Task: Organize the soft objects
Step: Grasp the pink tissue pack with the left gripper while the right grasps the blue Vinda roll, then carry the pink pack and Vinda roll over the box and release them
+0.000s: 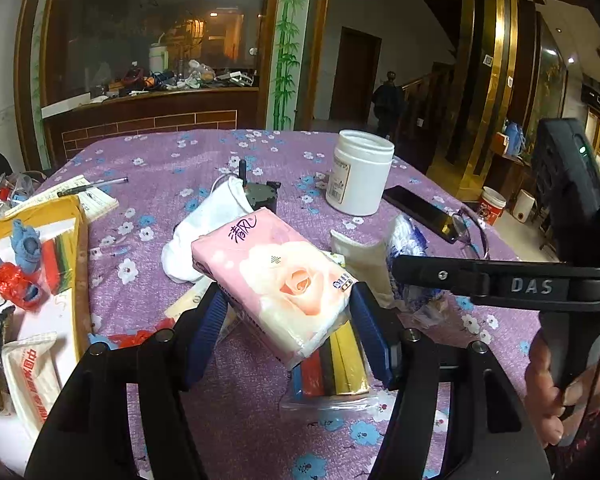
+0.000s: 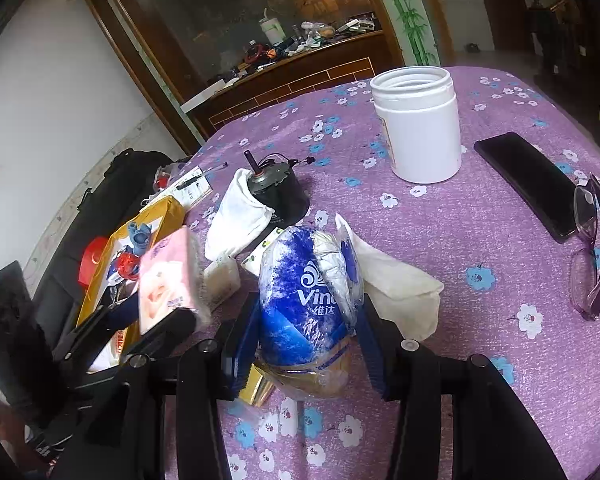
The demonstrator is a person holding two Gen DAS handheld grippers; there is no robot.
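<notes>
The pink tissue pack (image 1: pixel 276 280), printed with a rose and purple Chinese script, sits frame centre, clamped in the left gripper (image 1: pixel 286 312). Further right, the right gripper (image 2: pixel 308 340) clamps a blue "Vinda" tissue pack (image 2: pixel 304 300) above the purple floral tablecloth (image 2: pixel 480 220).
</notes>
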